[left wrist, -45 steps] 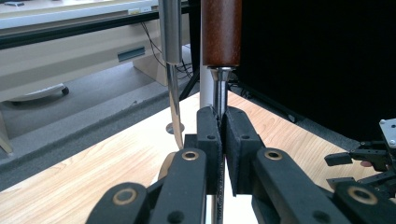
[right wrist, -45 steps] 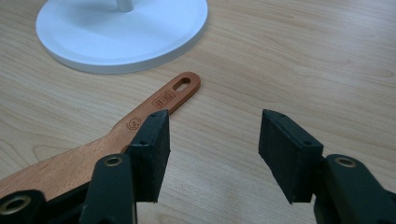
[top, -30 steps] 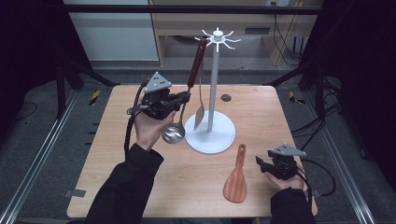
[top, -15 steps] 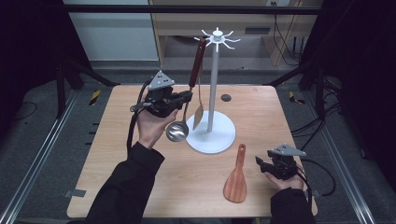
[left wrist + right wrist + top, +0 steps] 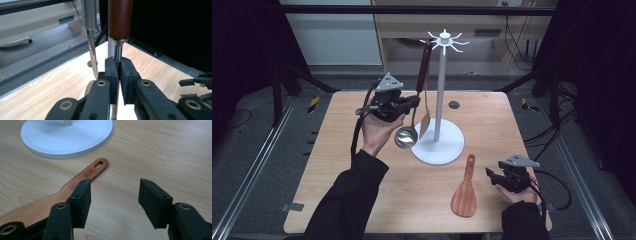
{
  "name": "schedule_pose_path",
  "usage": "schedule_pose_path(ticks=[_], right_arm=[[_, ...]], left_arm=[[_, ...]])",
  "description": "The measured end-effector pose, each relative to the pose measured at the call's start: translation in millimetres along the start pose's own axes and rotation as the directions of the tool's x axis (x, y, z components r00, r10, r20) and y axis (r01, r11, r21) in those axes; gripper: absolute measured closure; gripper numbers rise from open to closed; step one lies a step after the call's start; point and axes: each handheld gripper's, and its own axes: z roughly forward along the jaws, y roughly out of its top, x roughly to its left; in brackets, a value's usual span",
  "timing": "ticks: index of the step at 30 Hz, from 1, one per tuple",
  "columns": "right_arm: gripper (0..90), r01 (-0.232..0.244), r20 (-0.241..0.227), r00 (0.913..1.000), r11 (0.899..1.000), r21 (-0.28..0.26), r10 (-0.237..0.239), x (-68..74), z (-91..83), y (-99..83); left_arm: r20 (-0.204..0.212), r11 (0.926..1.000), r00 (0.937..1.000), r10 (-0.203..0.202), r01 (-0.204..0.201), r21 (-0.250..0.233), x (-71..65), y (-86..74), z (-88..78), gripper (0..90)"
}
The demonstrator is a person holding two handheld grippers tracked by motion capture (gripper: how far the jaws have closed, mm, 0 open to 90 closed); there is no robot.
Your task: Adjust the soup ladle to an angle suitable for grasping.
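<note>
The left tongs [image 5: 411, 103] clamp the steel ladle [image 5: 406, 136] by its thin handle beside the white hanging stand [image 5: 441, 95] near the counter's [image 5: 492, 125] far edge. To hang it well, the person should raise it and ease the handle's end onto a free hook without knocking the wood-handled turner [image 5: 424, 82]. The right tongs [image 5: 490, 173] rest open beside the wooden rice paddle [image 5: 464, 192] near the front right corner.

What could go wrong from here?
1. The left gripper holds the ladle right beside the hanging brown-handled turner; a bump could swing it or knock it off its hook.
2. Pushing sideways against the stand might rock or shift it.
</note>
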Motion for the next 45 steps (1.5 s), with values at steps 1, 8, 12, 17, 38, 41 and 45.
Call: schedule_pose_path(ticks=[1,8,12,17,38,41,45], right_arm=[[43.8,0.000,0.000,1.0000,1.000,0.000,0.000,0.0,0.0,0.0],[43.9,-0.005,-0.003,1.0000,1.000,0.001,0.005,0.0,-0.3,-0.1],[43.9,-0.003,-0.003,1.0000,1.000,0.001,0.003,-0.2,-0.4,-0.1],[44.0,-0.002,-0.003,1.0000,1.000,0.001,0.002,0.1,-0.1,0.0],[43.9,-0.010,-0.007,0.9999,1.000,0.003,0.010,0.8,-0.7,0.2],[43.9,-0.010,-0.007,0.9999,1.000,0.003,0.010,0.7,-0.7,0.2],[43.9,-0.009,-0.007,0.9999,1.000,0.003,0.009,0.8,-0.6,0.2]], left_arm=[[-0.004,1.0000,1.0000,0.000,0.000,0.000,-0.3,0.2,1.1,84.5],[0.004,1.0000,1.0000,-0.002,0.002,0.005,0.5,2.4,9.3,84.6],[0.002,1.0000,1.0000,0.008,-0.008,-0.003,0.5,0.2,7.2,84.6],[-0.001,0.9999,0.9999,0.015,-0.015,-0.008,1.1,-2.7,3.1,84.7],[-0.005,0.9989,0.9992,0.039,-0.040,-0.024,-32.8,-4.7,-1.9,84.7],[-0.007,0.9991,0.9994,0.032,-0.033,-0.028,-37.0,-3.5,0.9,84.6],[-0.024,0.9993,0.9993,0.029,-0.030,-0.025,-40.5,-0.4,3.6,84.6]])
